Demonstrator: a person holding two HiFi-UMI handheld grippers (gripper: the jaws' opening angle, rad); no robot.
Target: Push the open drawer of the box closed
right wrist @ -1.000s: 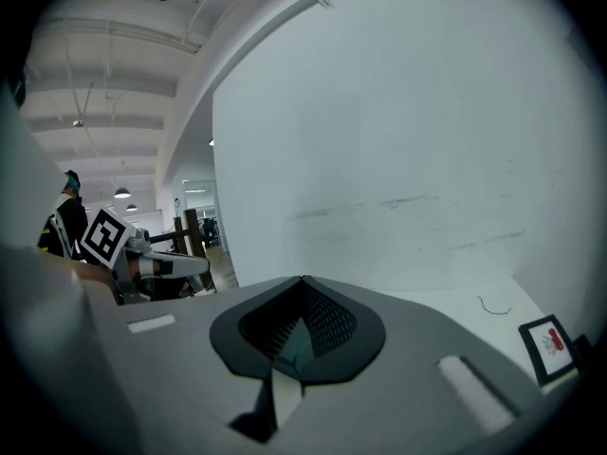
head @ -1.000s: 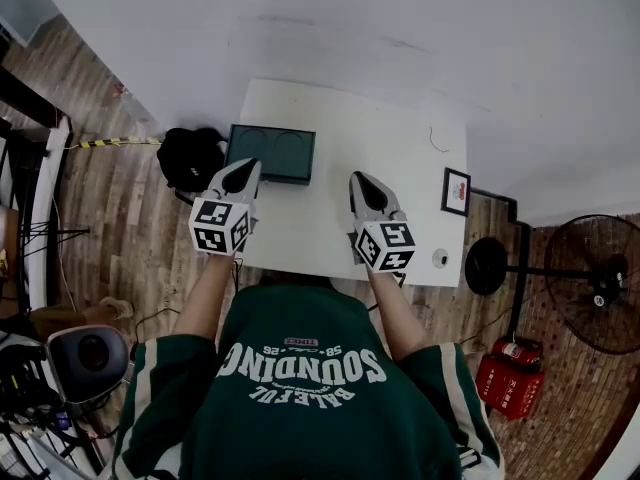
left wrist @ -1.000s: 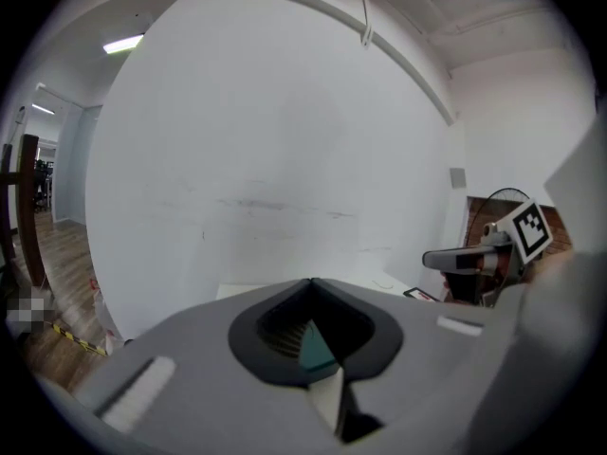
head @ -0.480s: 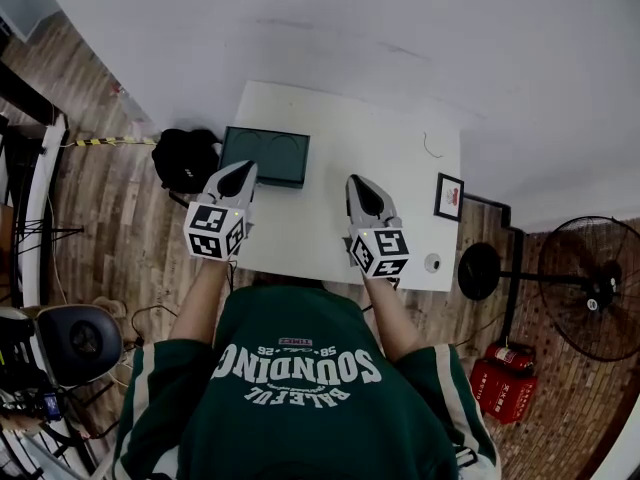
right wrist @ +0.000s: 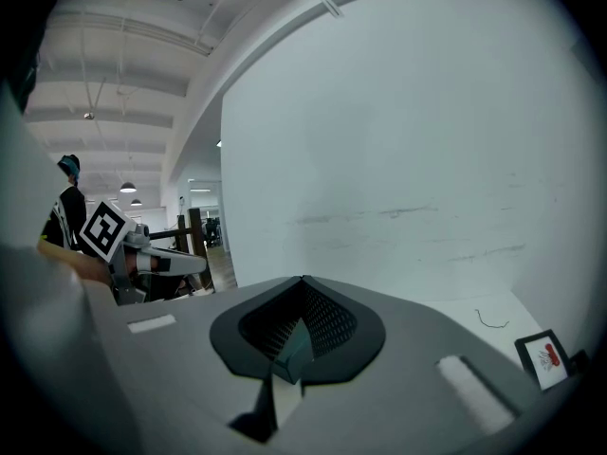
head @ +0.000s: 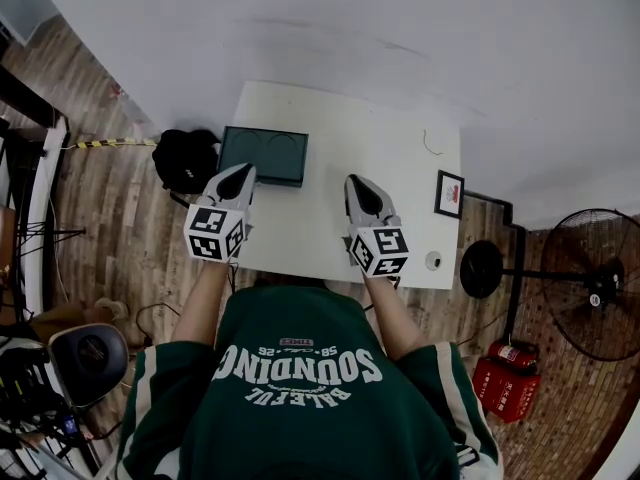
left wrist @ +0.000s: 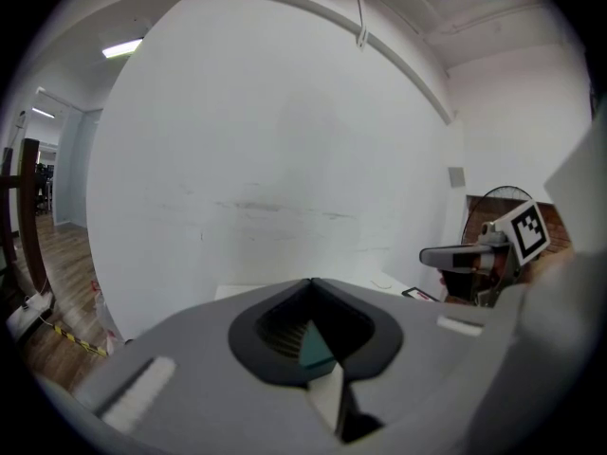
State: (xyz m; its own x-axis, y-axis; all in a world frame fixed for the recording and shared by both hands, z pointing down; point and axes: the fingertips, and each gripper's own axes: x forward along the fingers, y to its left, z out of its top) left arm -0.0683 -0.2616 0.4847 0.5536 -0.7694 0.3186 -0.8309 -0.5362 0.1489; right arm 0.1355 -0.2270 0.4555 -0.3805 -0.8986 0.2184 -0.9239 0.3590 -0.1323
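Note:
A dark green box [head: 265, 154] stands at the back left of the white table [head: 400, 163]; from above I cannot tell how far its drawer stands out. My left gripper [head: 243, 171] hovers just in front of the box's near side, its jaws shut with nothing between them. My right gripper [head: 356, 180] hangs over the middle of the table, jaws together and holding nothing. In the left gripper view the left gripper [left wrist: 311, 281] points at the white wall, and the right gripper [left wrist: 465, 254] shows at the right. In the right gripper view the right gripper [right wrist: 302, 280] also faces the wall.
A small framed picture [head: 449, 193] and a thin wire [head: 428, 143] lie at the table's right end, and a small round thing [head: 432, 260] near its front right corner. A black bag [head: 185, 158] sits on the floor left of the box. A fan [head: 600, 278] stands at the right.
The head view has shifted slightly. Both grippers keep their places over the table, and the box has not moved.

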